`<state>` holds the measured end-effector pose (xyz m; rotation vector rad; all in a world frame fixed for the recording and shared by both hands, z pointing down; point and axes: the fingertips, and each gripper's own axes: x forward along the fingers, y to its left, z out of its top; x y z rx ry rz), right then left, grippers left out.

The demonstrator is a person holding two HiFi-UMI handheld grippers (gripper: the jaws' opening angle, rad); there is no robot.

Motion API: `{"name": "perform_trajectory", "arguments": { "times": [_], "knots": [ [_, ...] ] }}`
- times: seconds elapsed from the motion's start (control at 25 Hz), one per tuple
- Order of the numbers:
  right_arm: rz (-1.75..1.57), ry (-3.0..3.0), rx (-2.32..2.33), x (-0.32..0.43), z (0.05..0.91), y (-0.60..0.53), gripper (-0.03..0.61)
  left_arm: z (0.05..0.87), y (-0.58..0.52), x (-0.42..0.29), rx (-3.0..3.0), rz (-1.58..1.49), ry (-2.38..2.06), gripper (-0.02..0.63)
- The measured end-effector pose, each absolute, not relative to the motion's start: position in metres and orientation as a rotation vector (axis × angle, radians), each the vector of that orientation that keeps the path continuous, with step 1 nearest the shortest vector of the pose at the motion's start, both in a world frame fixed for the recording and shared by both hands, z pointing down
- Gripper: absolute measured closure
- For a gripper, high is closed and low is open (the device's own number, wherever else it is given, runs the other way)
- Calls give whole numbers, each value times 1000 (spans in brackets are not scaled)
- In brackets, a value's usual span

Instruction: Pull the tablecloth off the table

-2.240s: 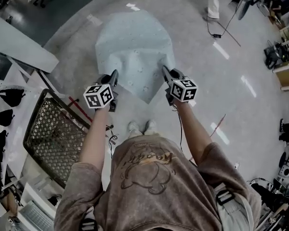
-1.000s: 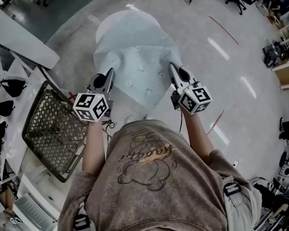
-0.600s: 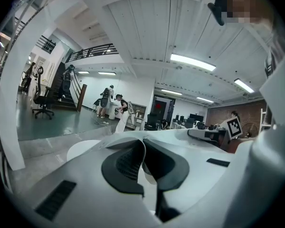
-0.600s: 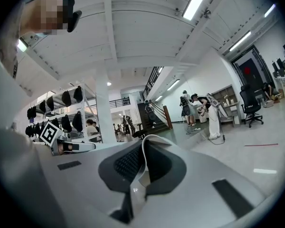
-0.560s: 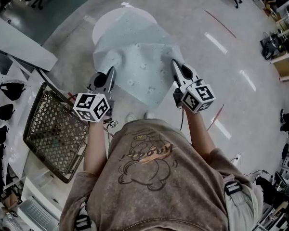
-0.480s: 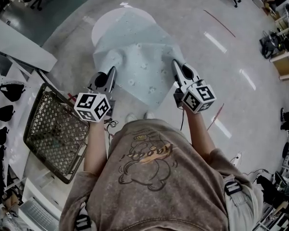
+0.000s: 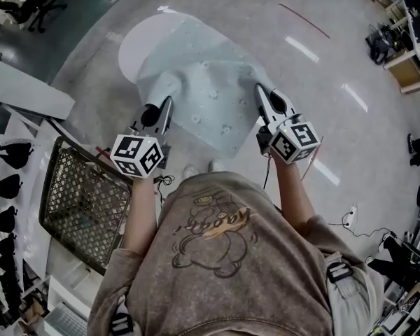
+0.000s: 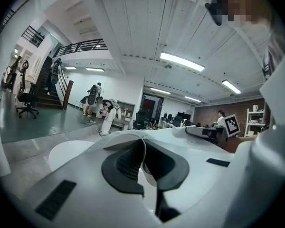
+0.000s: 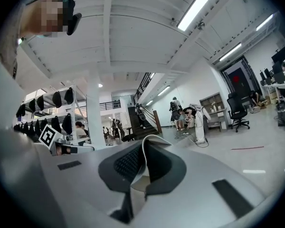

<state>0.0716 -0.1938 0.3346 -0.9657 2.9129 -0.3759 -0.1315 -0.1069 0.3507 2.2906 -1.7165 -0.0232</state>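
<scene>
Head view: left tool (image 7: pixel 164 107) and right tool (image 7: pixel 260 93) each clamp a near edge of the tablecloth (image 7: pixel 210 96), which lies partly off the round surface (image 7: pixel 136 40). Mid-pull, I judge. Next calls for a steady backward draw until it clears.

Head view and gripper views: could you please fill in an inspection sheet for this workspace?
Surface: round white table, far-left part bare, the rest under the cloth.
Job's things: pale patterned tablecloth, bunched up at both gripped spots, its near corner hanging down.
Clutter: nothing seen on the cloth.
Grippers: left gripper and right gripper are each shut on a fold of the tablecloth.
Cables: white cable lies on the floor at the right.
Surroundings: wire basket at the left; grey floor; office chair far off.
</scene>
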Motion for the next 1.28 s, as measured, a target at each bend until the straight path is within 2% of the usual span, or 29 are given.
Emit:
{"name": "perform_trajectory", "arguments": {
  "times": [1.28],
  "knots": [
    [-346, 2654, -1511, 210, 336, -157, 569, 345, -165, -8, 2591, 26, -1203, 594]
  ]
}}
